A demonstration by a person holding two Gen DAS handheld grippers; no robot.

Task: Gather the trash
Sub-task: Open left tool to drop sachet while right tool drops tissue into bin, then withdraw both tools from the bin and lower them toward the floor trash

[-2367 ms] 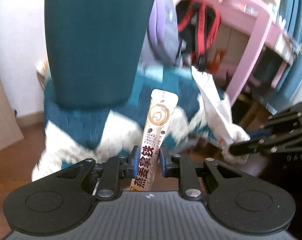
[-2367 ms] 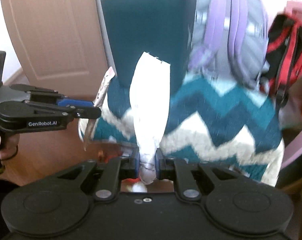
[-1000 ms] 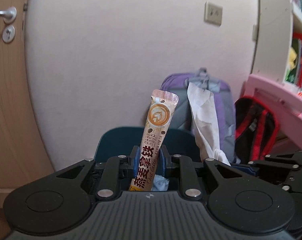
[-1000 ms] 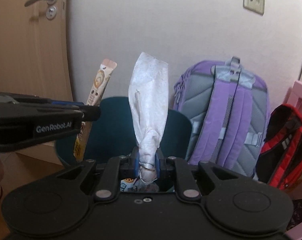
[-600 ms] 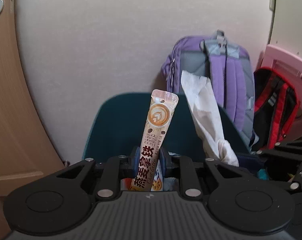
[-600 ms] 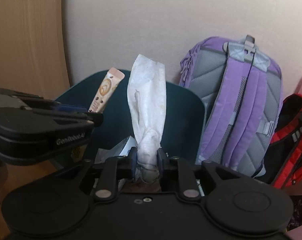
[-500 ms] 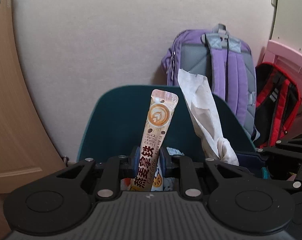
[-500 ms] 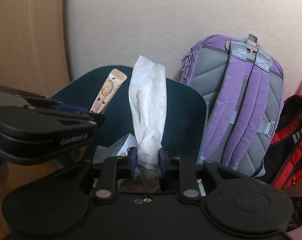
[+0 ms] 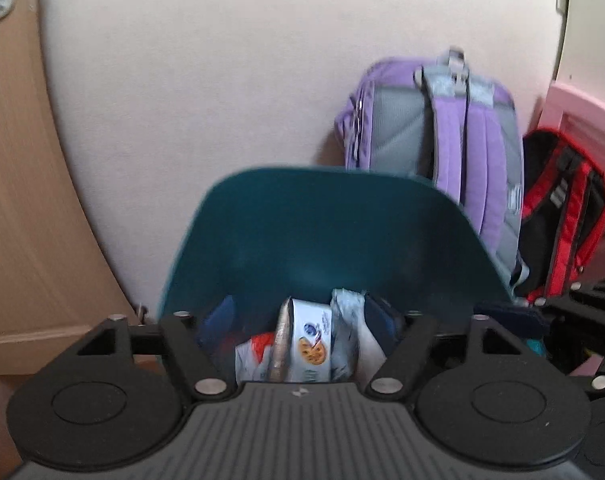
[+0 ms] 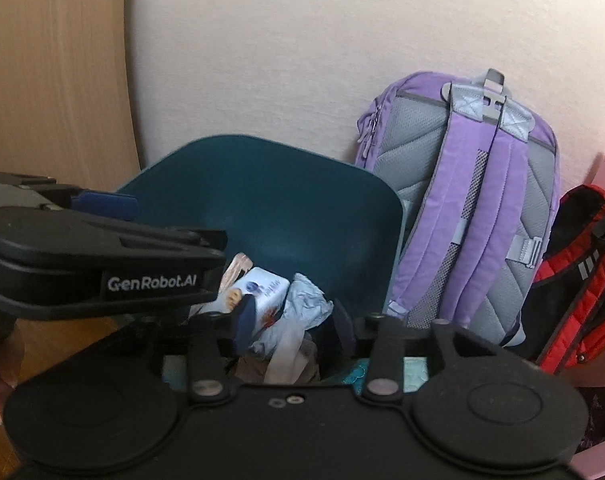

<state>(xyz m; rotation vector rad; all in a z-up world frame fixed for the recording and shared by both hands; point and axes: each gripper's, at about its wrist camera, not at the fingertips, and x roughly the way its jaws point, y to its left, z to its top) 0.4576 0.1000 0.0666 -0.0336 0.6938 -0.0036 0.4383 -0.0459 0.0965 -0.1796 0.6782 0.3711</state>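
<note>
While both point down into the teal bin [image 9: 326,232], the left gripper [image 9: 298,320] and the right gripper [image 10: 290,320] have just been opening, and nothing is pinched between the jaws of either. At lower centre of each frame the trash lies inside the bin: a coffee sachet [image 9: 280,344], a crumpled tissue [image 10: 306,304] and a printed wrapper [image 9: 310,340]. A purple backpack [image 10: 470,200] leans against the wall at the right.

Sachet [image 9: 280,344], tissue [image 10: 290,344], apparently loose inside teal bin [image 9: 322,232].
</note>
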